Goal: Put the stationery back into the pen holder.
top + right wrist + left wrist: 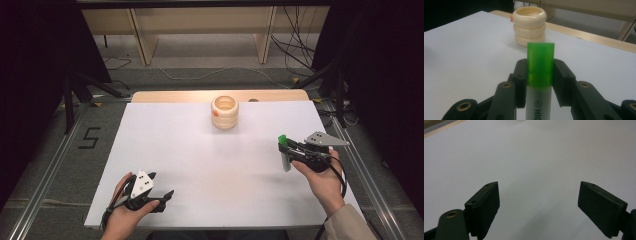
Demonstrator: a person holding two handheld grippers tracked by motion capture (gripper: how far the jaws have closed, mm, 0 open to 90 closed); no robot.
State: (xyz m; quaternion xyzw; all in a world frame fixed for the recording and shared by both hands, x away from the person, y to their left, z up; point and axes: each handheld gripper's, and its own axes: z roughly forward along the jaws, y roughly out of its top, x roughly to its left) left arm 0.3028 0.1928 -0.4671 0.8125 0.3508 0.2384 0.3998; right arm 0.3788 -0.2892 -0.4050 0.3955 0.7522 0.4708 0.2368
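A white sheet-covered counter [200, 165] with a pale wooden far edge carries a cream ribbed ring-stacked cup [224, 112] near its far middle, while beyond it stand light wooden shelf legs [142, 37], black cables [295, 45] trail over the grey floor, and a black "5" mark [89, 137] lies at left.

The highlighter [540, 75] has a green cap and a white barrel with black letters. It stands upright, cap on top, above the right side of the white counter [210, 165].
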